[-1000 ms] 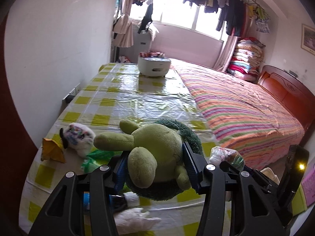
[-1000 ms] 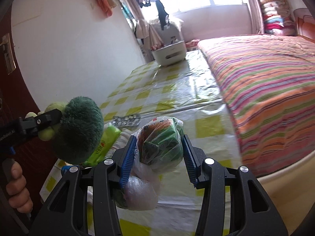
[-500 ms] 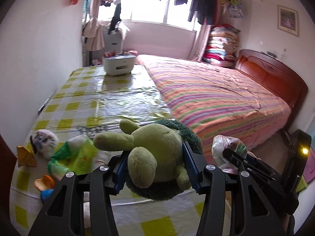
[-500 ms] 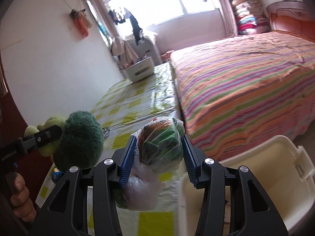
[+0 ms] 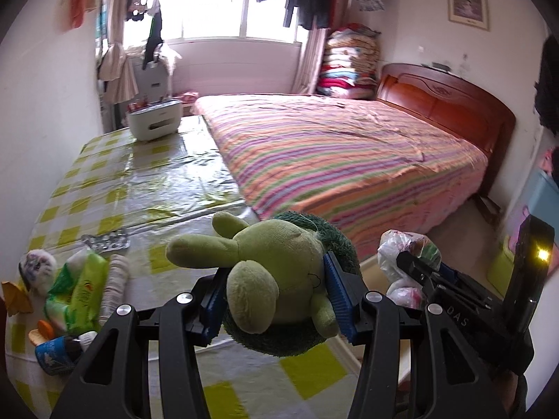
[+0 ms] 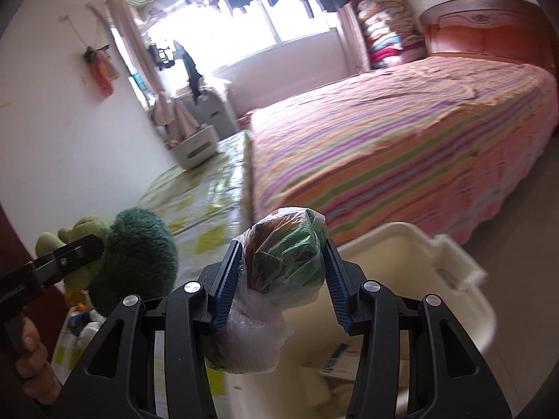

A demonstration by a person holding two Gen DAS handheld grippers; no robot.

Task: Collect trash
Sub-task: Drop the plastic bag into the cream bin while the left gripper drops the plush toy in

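My left gripper (image 5: 276, 296) is shut on a green plush turtle (image 5: 272, 276) and holds it above the near end of the checked table (image 5: 146, 188). The turtle also shows in the right wrist view (image 6: 136, 255), at the left. My right gripper (image 6: 283, 282) is shut on a clear plastic bag of trash (image 6: 286, 262) with green and orange wrappers inside. It holds the bag over a cream plastic bin (image 6: 419, 279) on the floor. The bag also shows in the left wrist view (image 5: 405, 251), at the right.
On the table's near left lie a green wipes pack (image 5: 80, 286), a blister pack (image 5: 104, 242), a small white toy (image 5: 36, 265), a blue bottle (image 5: 56, 352) and a white box (image 5: 155, 124) at the far end. A striped bed (image 5: 332, 160) fills the right.
Both grippers have swung right, away from the table and toward the bed side. The right gripper with the bag now hangs over the cream bin. Both holds are unchanged.
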